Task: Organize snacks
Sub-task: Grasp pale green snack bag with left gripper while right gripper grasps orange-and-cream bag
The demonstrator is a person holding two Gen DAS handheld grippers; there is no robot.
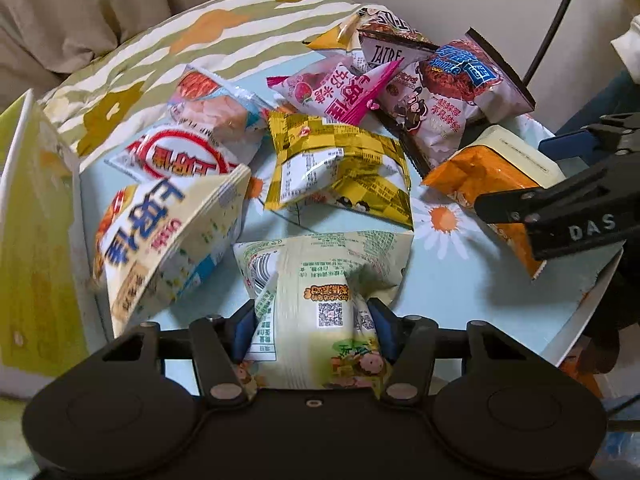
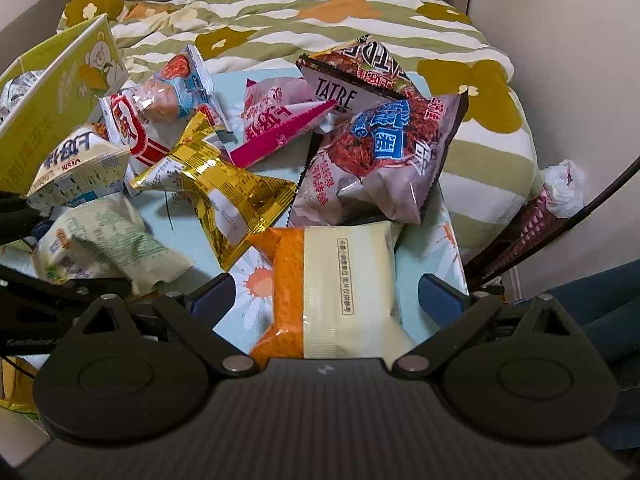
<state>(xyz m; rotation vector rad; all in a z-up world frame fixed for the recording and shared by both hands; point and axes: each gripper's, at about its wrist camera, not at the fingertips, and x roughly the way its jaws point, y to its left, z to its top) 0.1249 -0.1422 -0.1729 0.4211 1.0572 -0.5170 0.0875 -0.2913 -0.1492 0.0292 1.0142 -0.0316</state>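
Note:
My left gripper (image 1: 314, 324) is shut on a pale green snack bag (image 1: 320, 272), pinching its crumpled near end between the blue pads; the same bag (image 2: 100, 240) shows in the right wrist view. My right gripper (image 2: 326, 296) stands open astride an orange-and-cream snack bag (image 2: 340, 280), with a gap between each pad and the bag. The left wrist view catches that gripper (image 1: 516, 176) over the orange bag (image 1: 468, 172) at the right. Several more bags lie in a heap: a gold one (image 1: 340, 172), a pink one (image 1: 340, 92) and a purple one (image 2: 380, 160).
The snacks lie on a light blue flowered tabletop (image 1: 460, 280). A yellow-green carton (image 2: 52, 108) stands open at the left, a white-and-blue bag (image 1: 160, 240) leaning by it. Striped bedding (image 2: 320, 20) bounds the far side, and a dark cable (image 2: 560, 232) runs at the right.

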